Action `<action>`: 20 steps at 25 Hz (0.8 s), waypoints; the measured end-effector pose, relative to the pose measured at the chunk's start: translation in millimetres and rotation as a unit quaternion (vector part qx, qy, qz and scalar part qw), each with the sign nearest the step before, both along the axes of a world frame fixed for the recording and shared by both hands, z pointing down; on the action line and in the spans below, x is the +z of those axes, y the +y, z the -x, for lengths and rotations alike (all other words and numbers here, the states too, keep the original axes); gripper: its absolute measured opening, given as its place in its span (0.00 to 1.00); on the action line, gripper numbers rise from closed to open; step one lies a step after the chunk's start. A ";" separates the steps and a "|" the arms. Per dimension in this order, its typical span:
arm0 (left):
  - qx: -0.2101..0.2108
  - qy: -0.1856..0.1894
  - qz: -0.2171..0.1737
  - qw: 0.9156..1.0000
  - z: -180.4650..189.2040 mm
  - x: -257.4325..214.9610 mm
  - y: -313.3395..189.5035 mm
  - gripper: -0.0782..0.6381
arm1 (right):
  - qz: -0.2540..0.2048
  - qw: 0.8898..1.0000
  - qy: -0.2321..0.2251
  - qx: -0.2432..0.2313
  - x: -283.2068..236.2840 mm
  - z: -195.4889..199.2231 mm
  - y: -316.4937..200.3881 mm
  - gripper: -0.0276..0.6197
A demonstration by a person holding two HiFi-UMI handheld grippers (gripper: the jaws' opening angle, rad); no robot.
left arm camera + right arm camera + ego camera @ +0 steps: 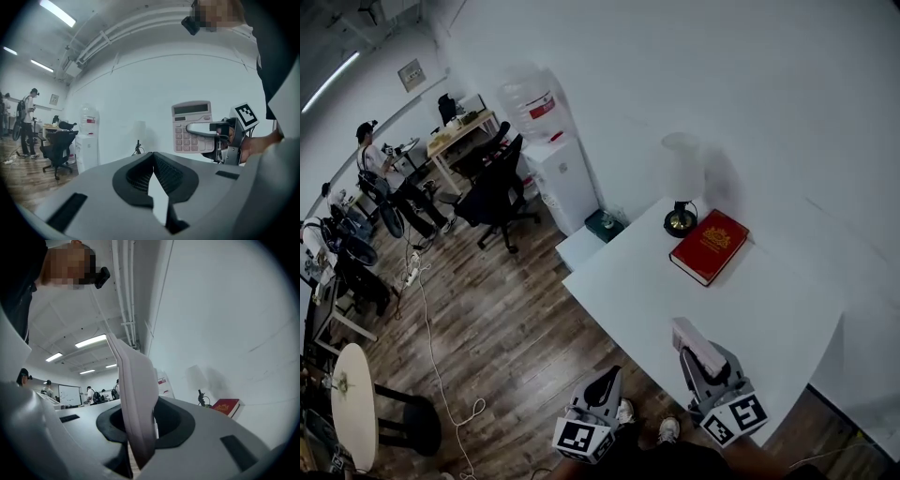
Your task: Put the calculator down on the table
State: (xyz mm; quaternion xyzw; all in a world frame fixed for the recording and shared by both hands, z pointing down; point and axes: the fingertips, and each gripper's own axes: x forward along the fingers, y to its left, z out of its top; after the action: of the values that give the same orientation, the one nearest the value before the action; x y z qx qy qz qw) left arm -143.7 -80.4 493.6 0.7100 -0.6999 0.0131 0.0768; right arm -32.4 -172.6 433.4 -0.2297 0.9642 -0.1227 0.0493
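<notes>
My right gripper [692, 354] is shut on a pale pink calculator [694, 339] and holds it in the air above the near part of the white table [628, 281]. In the left gripper view the calculator [191, 123] stands upright with its keys facing the camera, and a finger [202, 127] of the right gripper lies across them. In the right gripper view the calculator [136, 399] shows edge-on between the jaws. My left gripper [602, 382] hangs left of the table's near corner, over the floor, with its jaws together and nothing in them.
A red book [709, 246] and a small lamp [682, 183] sit at the table's far side by the wall. A water dispenser [555, 169] and a black office chair [495, 192] stand to the left. A person [389, 178] is further back, and a cable [431, 347] crosses the wooden floor.
</notes>
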 end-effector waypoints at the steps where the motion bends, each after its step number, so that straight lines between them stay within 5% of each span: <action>1: 0.011 -0.001 -0.002 1.000 -0.9 3.7 -5.7 0.13 | 0.001 1.000 0.001 0.002 1.2 -0.3 -2.8 0.22; 9: 0.105 -0.016 -0.017 0.994 -0.9 3.4 -68.5 0.13 | 0.015 0.999 0.016 0.044 11.9 9.5 -35.2 0.22; 20: 0.228 -0.030 -0.015 0.973 4.7 27.1 -127.8 0.13 | 0.038 0.988 0.039 0.141 46.1 13.0 -77.5 0.22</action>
State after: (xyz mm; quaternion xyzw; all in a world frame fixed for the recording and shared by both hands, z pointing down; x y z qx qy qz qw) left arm -148.5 -208.2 520.7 0.8512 -0.5217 0.0416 0.0401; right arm -45.5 -250.2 479.5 -0.3701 0.9179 -0.1418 0.0197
